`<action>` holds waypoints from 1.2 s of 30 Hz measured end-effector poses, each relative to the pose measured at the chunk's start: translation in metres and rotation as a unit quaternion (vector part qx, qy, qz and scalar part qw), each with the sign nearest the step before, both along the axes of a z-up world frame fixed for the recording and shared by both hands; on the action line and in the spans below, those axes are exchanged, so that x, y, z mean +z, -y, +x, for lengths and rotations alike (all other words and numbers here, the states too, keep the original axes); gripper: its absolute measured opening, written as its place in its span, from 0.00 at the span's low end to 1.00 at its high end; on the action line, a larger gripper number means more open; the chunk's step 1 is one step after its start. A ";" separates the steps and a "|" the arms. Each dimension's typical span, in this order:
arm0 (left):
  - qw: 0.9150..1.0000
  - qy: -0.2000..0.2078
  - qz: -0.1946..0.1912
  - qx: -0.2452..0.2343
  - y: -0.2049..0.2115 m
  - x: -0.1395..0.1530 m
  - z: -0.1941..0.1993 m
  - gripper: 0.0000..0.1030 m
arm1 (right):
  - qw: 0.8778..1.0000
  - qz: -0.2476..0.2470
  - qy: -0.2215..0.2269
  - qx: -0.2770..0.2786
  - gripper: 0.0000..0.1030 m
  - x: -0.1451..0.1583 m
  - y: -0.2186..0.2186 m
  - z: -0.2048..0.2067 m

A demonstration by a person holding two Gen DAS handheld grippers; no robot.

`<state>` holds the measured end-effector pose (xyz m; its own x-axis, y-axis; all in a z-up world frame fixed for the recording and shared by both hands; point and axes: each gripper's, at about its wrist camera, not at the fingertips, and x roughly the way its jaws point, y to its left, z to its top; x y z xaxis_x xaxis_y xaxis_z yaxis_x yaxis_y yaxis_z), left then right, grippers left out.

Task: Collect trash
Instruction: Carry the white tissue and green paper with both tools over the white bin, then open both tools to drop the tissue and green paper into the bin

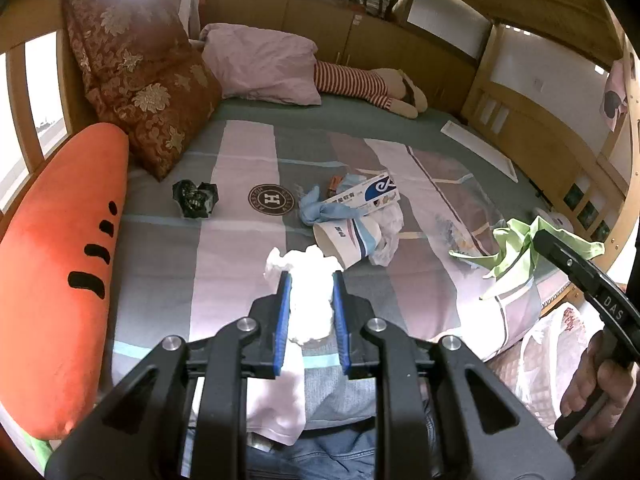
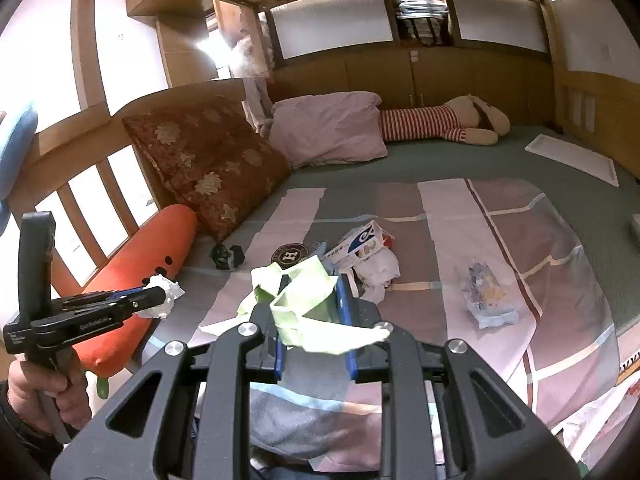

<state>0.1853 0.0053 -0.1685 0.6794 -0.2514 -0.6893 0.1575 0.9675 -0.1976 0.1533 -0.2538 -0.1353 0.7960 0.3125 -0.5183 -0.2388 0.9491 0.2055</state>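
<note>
My left gripper [image 1: 311, 280] is shut on a crumpled white tissue [image 1: 310, 300], held above the near part of the bed; it also shows in the right wrist view [image 2: 162, 296]. My right gripper [image 2: 314, 286] is shut on a light green wrapper [image 2: 308, 304], seen at the right of the left wrist view [image 1: 516, 256]. On the striped blanket [image 1: 240, 240] lie a crumpled black wrapper [image 1: 195, 198], a pile with a white-and-blue box [image 1: 370, 194], a paper cup [image 1: 344, 242] and blue cloth, and a clear plastic packet [image 2: 490, 300].
An orange carrot plush [image 1: 60, 280] lies along the left bed rail. A brown floral cushion [image 1: 140, 84], a pink pillow [image 1: 260, 64] and a striped plush toy [image 1: 360, 84] sit at the back. A white plastic bag [image 1: 552, 356] hangs off the bed's near right edge.
</note>
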 end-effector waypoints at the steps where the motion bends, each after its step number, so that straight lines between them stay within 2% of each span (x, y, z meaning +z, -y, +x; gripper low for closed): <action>1: 1.000 0.001 0.001 0.000 0.000 0.000 0.000 0.20 | 1.000 -0.001 0.000 -0.001 0.22 0.000 0.001 0.000; 10: 1.000 0.000 0.008 -0.009 0.010 0.003 -0.001 0.20 | 1.000 0.004 0.011 -0.019 0.22 0.007 0.022 -0.012; 14: 0.999 0.009 0.009 -0.038 0.032 0.013 -0.002 0.20 | 0.999 0.006 0.025 -0.046 0.22 0.021 0.048 -0.027; 16: 0.998 0.012 0.005 -0.060 0.048 0.018 -0.002 0.20 | 0.997 0.004 0.033 -0.069 0.22 0.031 0.070 -0.040; 19: 0.993 0.019 0.004 -0.120 0.088 0.026 -0.004 0.20 | 0.994 0.004 0.040 -0.106 0.22 0.043 0.105 -0.063; 22: 0.981 0.019 -0.005 -0.194 0.141 0.027 -0.008 0.20 | 0.989 -0.016 0.029 -0.144 0.22 0.049 0.143 -0.088; 26: 0.953 0.007 -0.013 -0.302 0.228 0.026 -0.024 0.20 | 0.974 -0.043 0.010 -0.222 0.22 0.049 0.196 -0.136; 28: 0.931 0.006 -0.012 -0.366 0.279 0.025 -0.043 0.20 | 0.965 -0.047 -0.006 -0.257 0.22 0.043 0.222 -0.157; 31: 0.901 0.003 -0.010 -0.435 0.338 0.022 -0.070 0.20 | 0.949 -0.034 -0.042 -0.311 0.24 0.028 0.262 -0.187; 32: 0.887 -0.001 -0.008 -0.462 0.365 0.017 -0.082 0.20 | 0.945 -0.024 -0.056 -0.323 0.27 0.024 0.273 -0.193; 33: 0.880 -0.008 -0.007 -0.476 0.381 0.013 -0.088 0.20 | 0.937 -0.005 -0.065 -0.342 0.31 0.020 0.288 -0.204; 34: 0.874 -0.017 -0.007 -0.486 0.394 0.008 -0.093 0.22 | 0.933 0.008 -0.058 -0.356 0.46 0.019 0.295 -0.212; 35: 0.864 -0.032 -0.010 -0.502 0.412 0.002 -0.099 0.23 | 0.927 0.022 -0.044 -0.371 0.65 0.022 0.301 -0.222; 36: 0.856 -0.041 -0.007 -0.515 0.426 -0.004 -0.105 0.35 | 0.922 0.035 -0.027 -0.384 0.72 0.025 0.305 -0.231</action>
<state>0.0800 -0.4205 -0.1726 0.0413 -0.6973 -0.7156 0.9111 0.3203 -0.2596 -0.0775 -0.5588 -0.1105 0.7701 -0.2982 -0.5639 0.5104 0.8183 0.2643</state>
